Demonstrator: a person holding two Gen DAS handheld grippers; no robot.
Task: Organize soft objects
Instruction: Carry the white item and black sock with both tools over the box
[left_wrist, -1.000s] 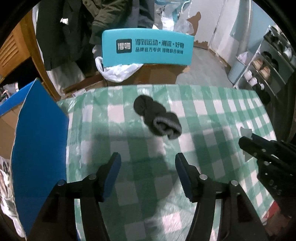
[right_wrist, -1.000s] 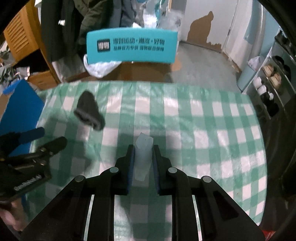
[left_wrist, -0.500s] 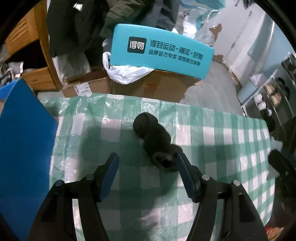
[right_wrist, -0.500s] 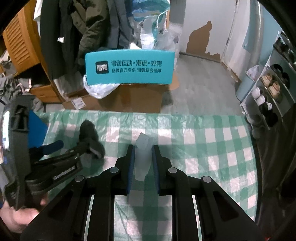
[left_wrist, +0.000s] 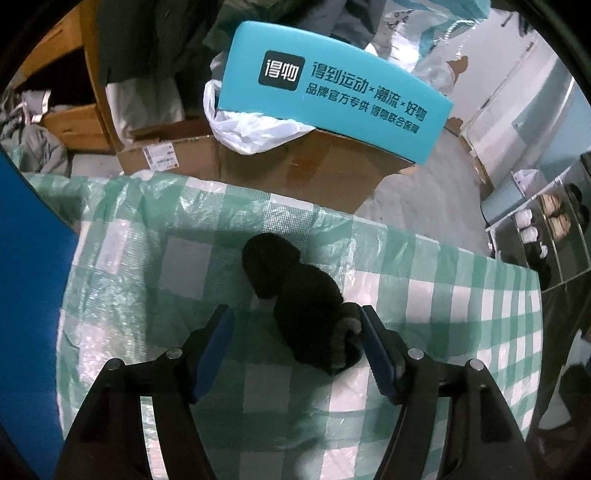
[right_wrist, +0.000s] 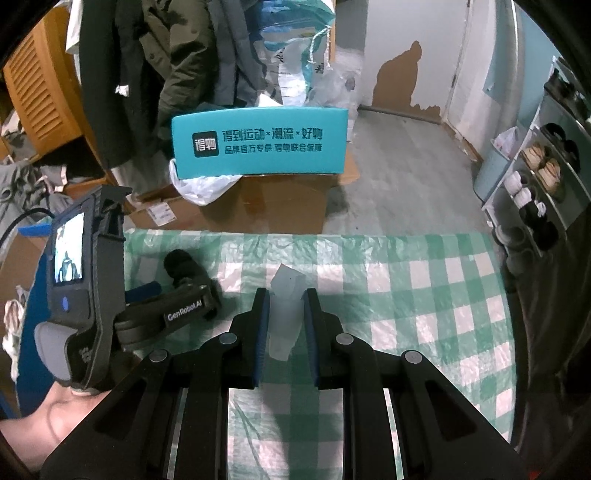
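Observation:
A dark rolled sock bundle with a grey cuff lies on the green-and-white checked tablecloth near its far edge. My left gripper is lowered over it with the jaws opening. The bundle sits between the blue pads. The right pad is close against the cuff and the left pad stands well apart from it. In the right wrist view, my right gripper is shut on a small translucent white piece, held above the cloth. The sock bundle shows there at the left.
Past the table's far edge a teal printed box rests on a cardboard box with a white plastic bag. A blue board stands at the left. A shoe rack lines the right wall. A hand holds the left tool.
The left gripper has moved forward and down onto the sock bundle, rolled, and spread wider, so it now straddles the bundle. The right gripper has lifted a little with the white piece.

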